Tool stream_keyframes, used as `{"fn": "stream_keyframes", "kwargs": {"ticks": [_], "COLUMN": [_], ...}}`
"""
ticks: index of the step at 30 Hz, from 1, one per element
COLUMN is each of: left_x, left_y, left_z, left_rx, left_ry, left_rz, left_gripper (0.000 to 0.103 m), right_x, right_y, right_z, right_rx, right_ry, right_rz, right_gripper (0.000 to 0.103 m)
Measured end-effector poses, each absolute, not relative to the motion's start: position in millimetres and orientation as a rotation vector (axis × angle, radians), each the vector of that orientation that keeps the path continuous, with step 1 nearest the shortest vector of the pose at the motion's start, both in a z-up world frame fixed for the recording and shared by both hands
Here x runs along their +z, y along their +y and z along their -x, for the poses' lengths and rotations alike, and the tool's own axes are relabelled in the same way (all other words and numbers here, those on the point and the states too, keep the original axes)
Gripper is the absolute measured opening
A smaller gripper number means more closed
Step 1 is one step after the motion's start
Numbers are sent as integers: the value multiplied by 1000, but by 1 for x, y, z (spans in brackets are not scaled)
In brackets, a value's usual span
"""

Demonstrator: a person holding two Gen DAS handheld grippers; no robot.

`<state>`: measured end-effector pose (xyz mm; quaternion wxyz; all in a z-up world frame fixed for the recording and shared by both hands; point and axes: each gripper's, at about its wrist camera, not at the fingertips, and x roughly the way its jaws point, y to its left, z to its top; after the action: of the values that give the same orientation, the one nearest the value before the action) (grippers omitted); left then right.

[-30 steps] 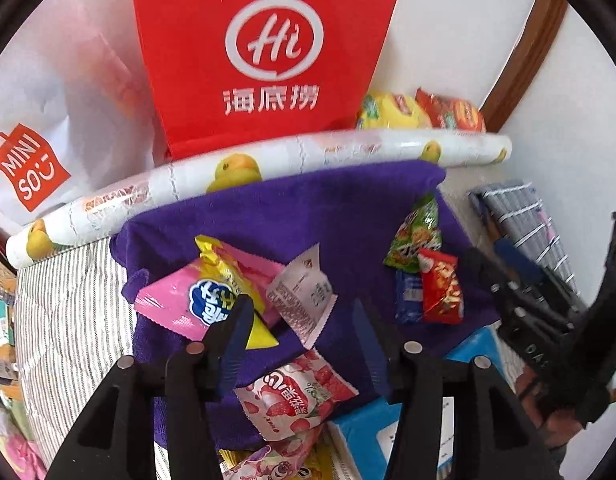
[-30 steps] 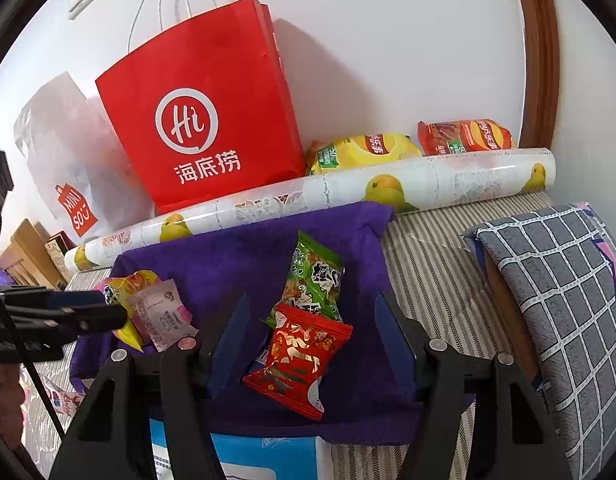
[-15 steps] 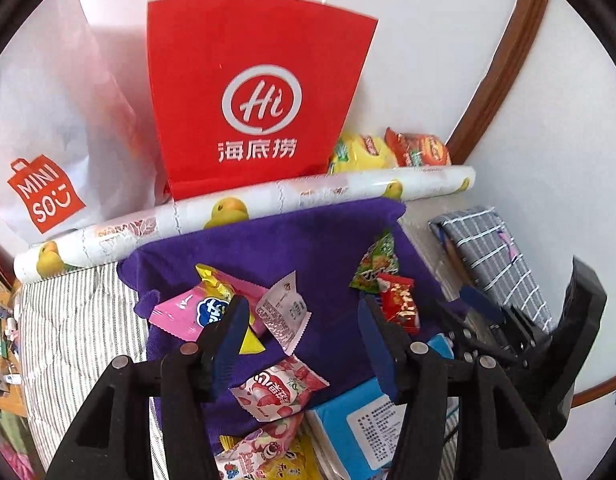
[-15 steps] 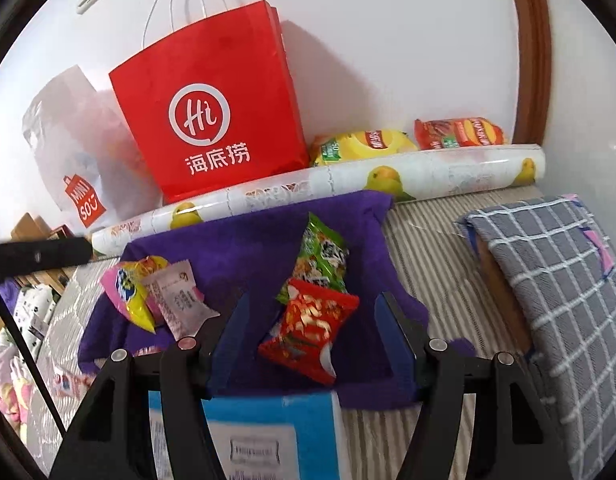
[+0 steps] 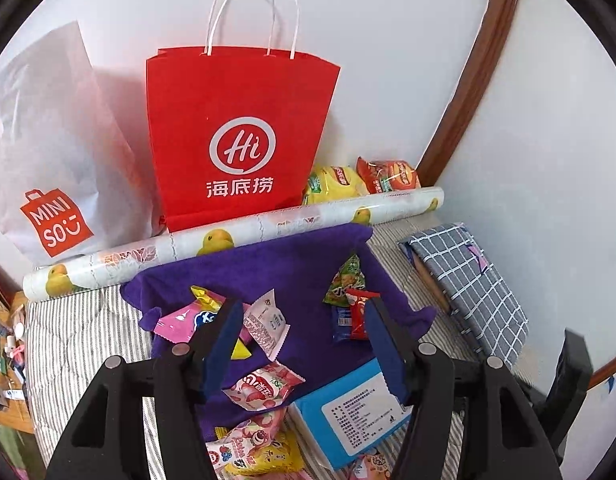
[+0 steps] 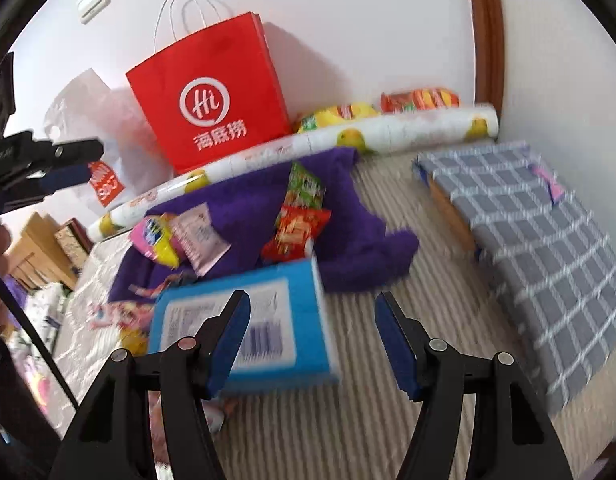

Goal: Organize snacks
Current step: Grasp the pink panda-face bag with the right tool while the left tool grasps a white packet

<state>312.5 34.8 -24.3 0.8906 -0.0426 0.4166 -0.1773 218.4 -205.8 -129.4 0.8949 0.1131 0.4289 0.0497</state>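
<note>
Loose snack packets lie on a purple towel (image 5: 308,256): a pink and yellow one (image 5: 184,320), a white sachet (image 5: 268,324), a green one (image 5: 345,280), a red one (image 5: 357,312) and a strawberry one (image 5: 264,388). A blue box (image 5: 347,404) sits at the towel's near edge. My left gripper (image 5: 304,312) hovers above them, its jaws opening with nothing gripped. My right gripper (image 6: 313,308) is open and empty over the striped bedding, beside the blue box (image 6: 244,320). The red paper bag (image 5: 240,140) stands upright at the wall.
A white Miniso bag (image 5: 56,184) leans left of the red bag. A duck-print roll (image 5: 236,236) lies along the towel's far edge, with chip bags (image 5: 363,180) behind it. A checked cushion (image 6: 539,232) lies at the right, by the wall.
My left gripper has risen and drawn back, so the whole red bag with its handles shows, and its jaws stand wider. My right gripper has slid right, off the towel and the red packet.
</note>
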Motion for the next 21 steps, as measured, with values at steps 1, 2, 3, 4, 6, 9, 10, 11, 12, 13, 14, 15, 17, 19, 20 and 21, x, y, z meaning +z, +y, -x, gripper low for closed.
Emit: {"fn": "stream_keyframes", "kwargs": {"ticks": [1,2,3,4,6,9,10,11,12,13,14,15,17,19,20,21], "left_x": [-23,-23,-22,-22,-21,-21,-20,-20,-20,-20,-20,-19,-19,-19,-19,-19], "left_y": [35,36,36,37,35,33,33,33,33,33,34,34,35,35,35,35], "left_z": [-312,-312,-312,-312,-311,-309,-308,-308,-308,-308,-308,-308,-308,-308,-308,-308], "left_rx": [-368,-368,-366,-365,-367,-367,-367,-366,-364,-362,-359,-358,-355,-353,-353,-355], "left_ry": [863,862,861,862,862,860,858,856,856,858,859,860,860,860,860,860], "left_rz": [92,93,94,97,95,86,85,85,86,86,87,83,85,87,87,85], "left_gripper": [61,61,61,61,61,61,61,61,61,61,61,61,61,61,61,61], "right_x": [-132,-134,-137,-140,-147,-158,-161,-163,-165,-167,-170,-172,-170,-164,-159,-152], "right_y": [-208,-210,-210,-210,-211,-207,-203,-200,-198,-195,-190,-187,-183,-179,-177,-173], "right_z": [-212,-206,-203,-199,-192,-185,-183,-181,-179,-177,-176,-174,-171,-167,-166,-164], "right_rx": [108,108,105,98,82,83,88,93,98,105,117,126,144,177,192,211], "right_ry": [903,915,923,931,955,1002,1010,1013,1018,1024,1035,1041,1042,1034,1027,1014], "right_rz": [-254,-264,-266,-264,-266,-268,-257,-245,-235,-225,-213,-208,-220,-246,-253,-257], "right_gripper": [64,64,64,64,64,64,64,64,64,64,64,64,64,64,64,64]}}
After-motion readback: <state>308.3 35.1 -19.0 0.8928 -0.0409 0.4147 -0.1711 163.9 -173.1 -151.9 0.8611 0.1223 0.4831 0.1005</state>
